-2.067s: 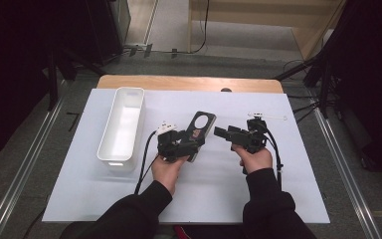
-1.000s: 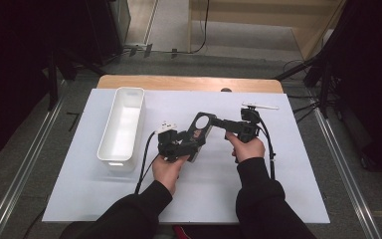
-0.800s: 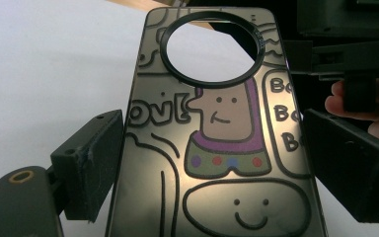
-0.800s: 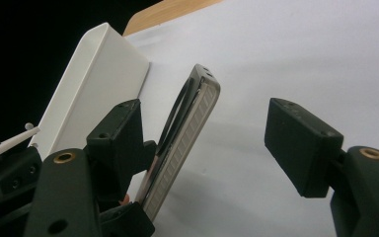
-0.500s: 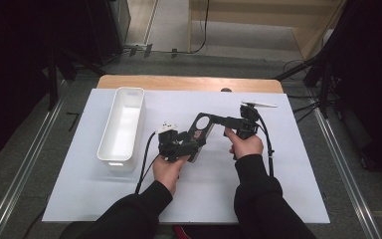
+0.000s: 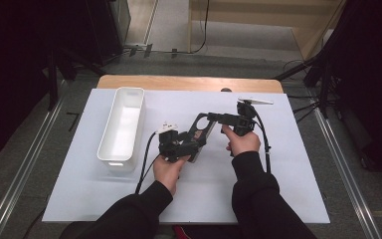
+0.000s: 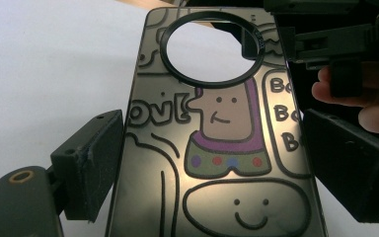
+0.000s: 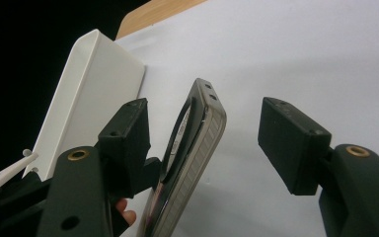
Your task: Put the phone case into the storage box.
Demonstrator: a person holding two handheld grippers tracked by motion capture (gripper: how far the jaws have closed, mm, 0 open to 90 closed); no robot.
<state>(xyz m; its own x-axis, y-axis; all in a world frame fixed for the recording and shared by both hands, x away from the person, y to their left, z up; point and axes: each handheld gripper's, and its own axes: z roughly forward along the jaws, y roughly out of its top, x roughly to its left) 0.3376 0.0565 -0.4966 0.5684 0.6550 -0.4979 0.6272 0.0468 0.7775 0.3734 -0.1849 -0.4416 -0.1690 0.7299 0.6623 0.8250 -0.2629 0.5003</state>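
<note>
Phone case [image 7: 217, 148] is pinched by the left gripper [image 6: 191, 145]; right gripper [image 8: 205, 143], jaws just closing, straddles its top unpressed, handover half done

Wooden desk [image 6: 129, 82] on a grey floor [image 6: 40, 149], covered almost edge to edge by a white sheet [image 6: 288, 164]. Long white tray [image 6: 110, 152] lying directly on the sheet near its left edge.
</note>
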